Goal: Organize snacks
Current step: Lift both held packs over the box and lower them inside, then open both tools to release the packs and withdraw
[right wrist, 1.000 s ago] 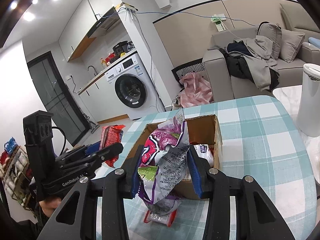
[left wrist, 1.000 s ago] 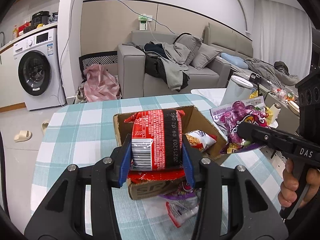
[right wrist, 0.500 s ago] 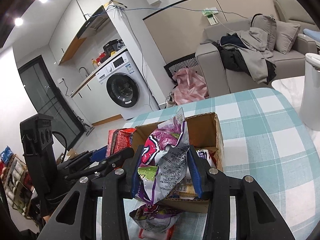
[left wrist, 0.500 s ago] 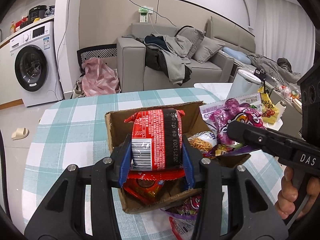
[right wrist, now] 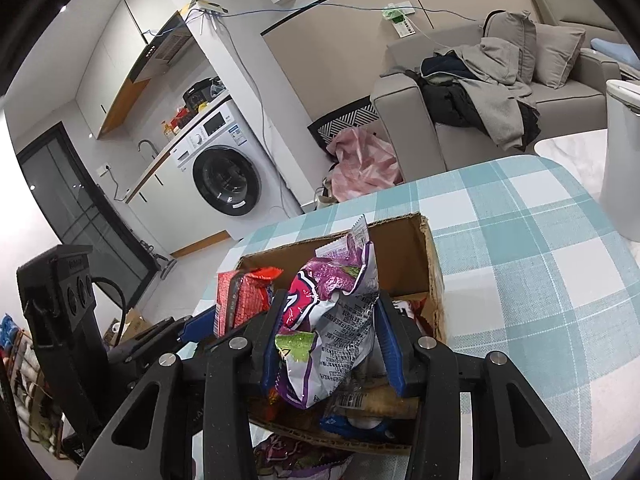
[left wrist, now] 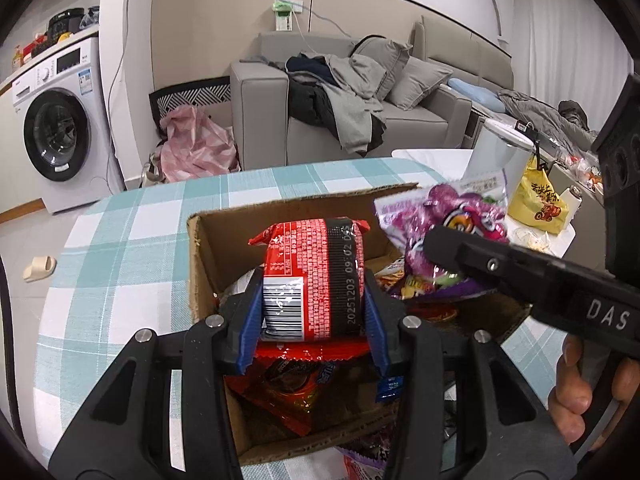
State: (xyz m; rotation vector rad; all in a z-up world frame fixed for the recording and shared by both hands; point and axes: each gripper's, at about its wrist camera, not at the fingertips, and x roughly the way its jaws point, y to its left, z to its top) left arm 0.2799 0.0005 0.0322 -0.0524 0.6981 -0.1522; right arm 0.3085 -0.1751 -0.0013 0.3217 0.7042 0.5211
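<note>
Two hand-held grippers work over one open cardboard box [left wrist: 208,248] standing on the checked counter [left wrist: 120,240], back from its far edge. The left hand-held gripper [left wrist: 314,312] is clamped on one red packet [left wrist: 316,272]; the right hand-held gripper [right wrist: 328,344] is clamped on one purple bag [right wrist: 332,320]. Both packs hang above the box's opening. Several more packets lie inside, too jumbled to count; another purple one lies at the box's near side.

I'm working in a lived-in home: a washing machine [right wrist: 226,178] under a kitchen counter, a grey sofa [left wrist: 360,120] heaped with clothes [left wrist: 340,96].
</note>
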